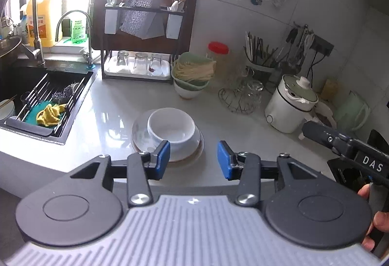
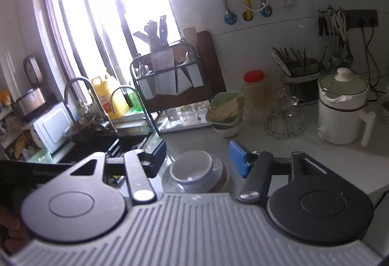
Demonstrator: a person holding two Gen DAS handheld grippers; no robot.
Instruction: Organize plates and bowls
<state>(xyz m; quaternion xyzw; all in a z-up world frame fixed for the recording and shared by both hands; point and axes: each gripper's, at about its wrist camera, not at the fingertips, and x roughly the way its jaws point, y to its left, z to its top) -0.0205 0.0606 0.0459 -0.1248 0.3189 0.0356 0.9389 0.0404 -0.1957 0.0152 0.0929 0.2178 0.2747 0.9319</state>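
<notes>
White and glossy, the bowl (image 1: 171, 128) is sitting in a stack of plates (image 1: 142, 135) on the pale counter (image 1: 107, 120) right of the sink (image 1: 43, 105), while the left gripper (image 1: 193, 160) is hovering just above the stack's near edge, its blue pads (image 1: 163, 159) standing wide apart and gripping nothing. In the right wrist view, the right gripper (image 2: 198, 160) is likewise hanging spread open and empty over the same bowl (image 2: 192, 167) and plates (image 2: 218, 173), with a green bowl of noodles (image 2: 225, 111) and a white pot (image 2: 340, 112) standing farther back.
</notes>
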